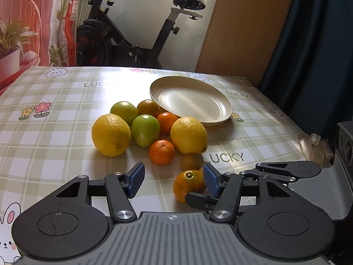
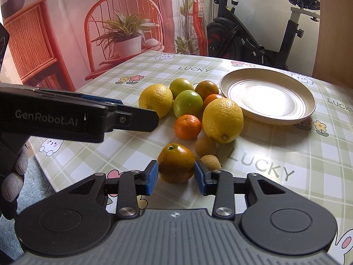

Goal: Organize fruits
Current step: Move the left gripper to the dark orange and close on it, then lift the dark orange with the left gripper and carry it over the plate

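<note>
A greenish-orange mandarin (image 2: 176, 163) sits on the tablecloth with my right gripper (image 2: 177, 177) shut on it, a blue pad against each side. The left wrist view shows that mandarin (image 1: 187, 184) low and right of centre, held by the right gripper's black fingers (image 1: 198, 198). My left gripper (image 1: 174, 180) is open with nothing pressed between its pads. From the right wrist view the left gripper (image 2: 141, 114) hovers above the table beside the left lemon (image 2: 155, 99). The pile holds two lemons, two green fruits (image 2: 187, 102) and several mandarins (image 2: 187, 127).
An empty cream plate (image 2: 304, 112) lies right of and behind the pile. Two small brown fruits (image 2: 205, 145) lie just right of the held mandarin. The table's left edge (image 2: 42, 161) is close, with a gloved hand (image 2: 13, 176) there. An exercise bike (image 1: 123, 35) stands behind the table.
</note>
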Tool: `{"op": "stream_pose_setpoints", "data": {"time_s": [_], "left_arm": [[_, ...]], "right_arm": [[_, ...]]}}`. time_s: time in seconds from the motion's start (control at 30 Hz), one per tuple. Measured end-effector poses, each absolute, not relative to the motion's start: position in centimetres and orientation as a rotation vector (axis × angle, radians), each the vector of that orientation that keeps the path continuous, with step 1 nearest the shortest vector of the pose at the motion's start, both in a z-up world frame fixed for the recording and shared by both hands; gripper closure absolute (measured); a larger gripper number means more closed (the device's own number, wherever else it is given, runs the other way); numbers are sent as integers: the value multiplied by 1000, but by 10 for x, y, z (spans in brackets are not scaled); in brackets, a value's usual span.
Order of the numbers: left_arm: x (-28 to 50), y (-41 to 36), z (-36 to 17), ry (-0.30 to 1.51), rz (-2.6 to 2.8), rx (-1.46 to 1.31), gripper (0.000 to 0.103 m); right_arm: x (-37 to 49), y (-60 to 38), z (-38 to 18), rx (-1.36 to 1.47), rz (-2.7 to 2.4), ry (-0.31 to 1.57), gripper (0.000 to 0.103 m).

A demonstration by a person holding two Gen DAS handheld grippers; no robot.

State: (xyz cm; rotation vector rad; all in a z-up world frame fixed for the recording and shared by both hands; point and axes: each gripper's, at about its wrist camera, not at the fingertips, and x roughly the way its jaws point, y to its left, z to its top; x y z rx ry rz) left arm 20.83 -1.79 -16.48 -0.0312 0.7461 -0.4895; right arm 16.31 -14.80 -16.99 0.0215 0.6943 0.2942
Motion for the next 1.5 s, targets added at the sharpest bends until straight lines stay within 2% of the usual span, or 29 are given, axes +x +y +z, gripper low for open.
{"op": "stream_pose_setpoints", "data": {"time_s": [0.4,0.47,0.63,0.97,1.5], "left_arm": [[225,-24,-182,843,-546,-65,44],[228,-24,-183,851,-546,-74,52],[233,-25,-186,867,-575,-96,64],[234,-21,-169,829,-567,-123,64],[285,-40,-94,666,-567,-91,64]], "right_arm": [[168,-147,-175,45,312,707,60],[170,-147,-176,47,312,714,60],[175,-148,-180,59,311,727,60],[178,-150,-175,70,308,721,60],[223,-168,-103,37,328,576,60]]}}
